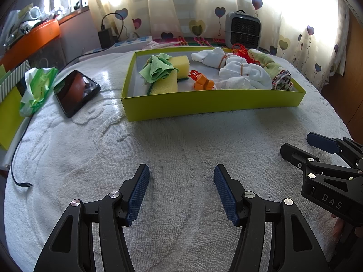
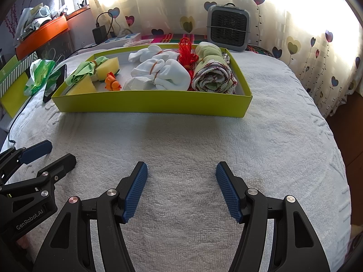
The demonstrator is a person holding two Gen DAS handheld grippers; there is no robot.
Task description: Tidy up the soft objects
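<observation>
A lime green box point(image 1: 211, 105) point(image 2: 149, 103) stands on the white towel-covered table. It holds yellow sponges point(image 1: 164, 85) point(image 2: 81, 87), a green cloth point(image 1: 156, 66) point(image 2: 78, 74), an orange toy point(image 1: 203, 83) point(image 2: 111, 82), white socks bound with rubber bands point(image 1: 240, 70) point(image 2: 163, 71), red string point(image 1: 242, 51) point(image 2: 186, 47) and a rolled green towel point(image 1: 280, 74) point(image 2: 212, 72). My left gripper point(image 1: 181, 191) point(image 2: 48, 153) is open and empty, low over the towel in front of the box. My right gripper point(image 2: 181, 189) point(image 1: 304, 144) is open and empty beside it.
A black phone point(image 1: 76, 91) and a green tissue pack point(image 1: 37, 89) lie left of the box, with a black cable point(image 1: 17, 158) at the table's left edge. A grey heater point(image 1: 242, 30) point(image 2: 228, 27) stands behind the box. An orange box point(image 1: 29, 42) sits far left.
</observation>
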